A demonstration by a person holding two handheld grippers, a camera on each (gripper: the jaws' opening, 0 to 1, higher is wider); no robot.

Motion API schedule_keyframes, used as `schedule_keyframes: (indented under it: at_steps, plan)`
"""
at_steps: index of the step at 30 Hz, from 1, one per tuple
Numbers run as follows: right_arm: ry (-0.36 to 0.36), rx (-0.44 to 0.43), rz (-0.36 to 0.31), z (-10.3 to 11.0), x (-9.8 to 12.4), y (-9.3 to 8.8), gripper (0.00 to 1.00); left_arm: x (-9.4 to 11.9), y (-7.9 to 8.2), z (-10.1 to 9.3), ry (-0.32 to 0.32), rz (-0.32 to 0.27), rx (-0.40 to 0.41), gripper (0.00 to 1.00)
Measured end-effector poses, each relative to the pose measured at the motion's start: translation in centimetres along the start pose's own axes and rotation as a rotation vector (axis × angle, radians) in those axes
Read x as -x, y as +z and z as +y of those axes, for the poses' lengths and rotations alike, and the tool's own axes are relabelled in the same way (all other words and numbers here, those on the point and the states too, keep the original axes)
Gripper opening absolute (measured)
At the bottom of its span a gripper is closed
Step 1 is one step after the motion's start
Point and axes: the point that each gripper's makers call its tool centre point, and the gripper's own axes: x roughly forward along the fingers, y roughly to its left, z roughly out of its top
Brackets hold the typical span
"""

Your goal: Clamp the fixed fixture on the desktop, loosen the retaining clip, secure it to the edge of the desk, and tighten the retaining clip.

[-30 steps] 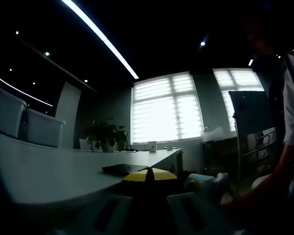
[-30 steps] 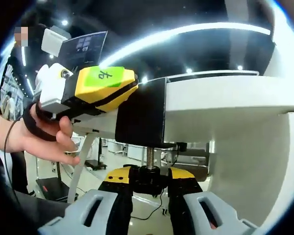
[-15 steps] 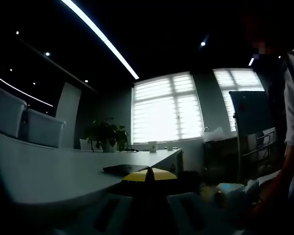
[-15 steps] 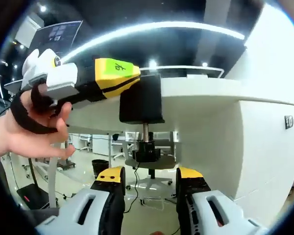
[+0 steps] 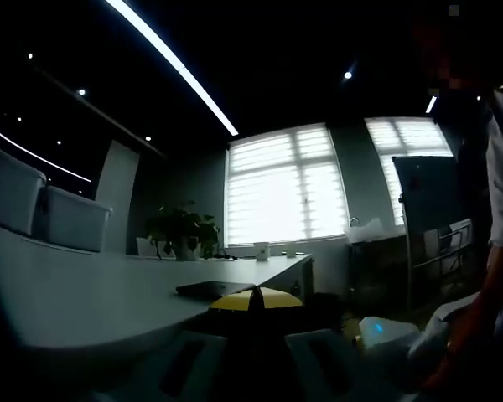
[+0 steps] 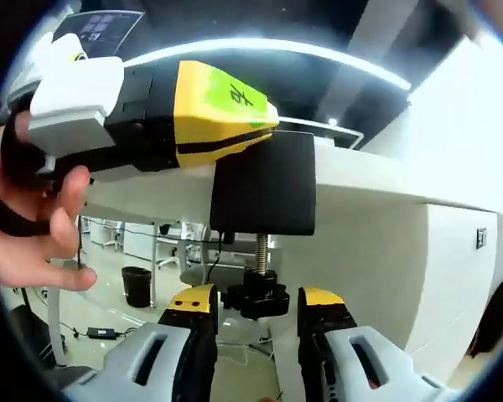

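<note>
While our left tongs (image 6: 256,138) grip the black clamp (image 6: 264,194) on the tabletop (image 6: 369,180) edge, our right tongs (image 6: 256,314) stand apart, flanking its screw knob (image 6: 258,297) underneath without touching.

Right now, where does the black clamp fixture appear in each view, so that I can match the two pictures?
Left gripper view: clamp fixture low centre, a dark flat plate on the white desk, at the left claw.
Right gripper view: clamp fixture at centre, on the desk edge, screw knob below.
Shared landmark: the white desk.
</note>
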Motion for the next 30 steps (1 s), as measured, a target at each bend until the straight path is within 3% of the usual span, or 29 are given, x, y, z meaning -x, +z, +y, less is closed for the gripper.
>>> schedule_keyframes:
  at_steps: [2, 7, 8, 9, 12, 17, 19, 24, 26, 27, 30]
  plan:
    - [-0.004, 0.008, 0.014, -0.2, 0.3, -0.2, 0.27, 0.0, 0.0, 0.0, 0.0, 0.002, -0.003, 0.01]
    - [0.028, -0.013, 0.001, -0.8, 0.9, 0.4, 0.26, 0.0, 0.0, 0.0, 0.003, -0.001, -0.002, 0.01]
    - [0.039, -0.011, 0.001, 0.4, -0.6, -0.2, 0.26, 0.0, 0.0, 0.0, 0.004, -0.001, -0.001, 0.01]
    - [0.055, -0.011, -0.002, 0.4, -0.8, -0.2, 0.26, 0.0, 0.0, 0.0, 0.003, -0.002, 0.0, 0.01]
    - [0.144, -0.063, -0.011, 1.0, -1.2, -0.3, 0.26, 0.0, 0.0, 0.0, 0.004, -0.002, 0.001, 0.01]
    - [0.282, -0.039, -0.031, 1.2, -1.6, -0.2, 0.26, 0.0, 0.0, 0.0, 0.004, -0.004, 0.002, 0.01]
    - [0.367, -0.094, -0.038, 1.6, -1.5, 0.0, 0.26, 0.0, 0.0, 0.0, 0.005, -0.008, 0.007, 0.01]
    - [0.531, -0.118, -0.044, 2.1, -1.6, 0.1, 0.26, 0.0, 0.0, 0.0, 0.004, -0.007, 0.007, 0.01]
    - [0.553, -0.119, -0.045, 2.1, -1.6, 0.1, 0.26, 0.0, 0.0, 0.0, 0.004, -0.008, 0.008, 0.01]
    - [0.614, -0.136, -0.04, 2.2, -1.5, 0.1, 0.26, 0.0, 0.0, 0.0, 0.004, -0.008, 0.009, 0.01]
    - [0.627, -0.131, -0.04, 2.3, -1.5, 0.0, 0.26, 0.0, 0.1, 0.0, 0.003, -0.009, 0.011, 0.01]
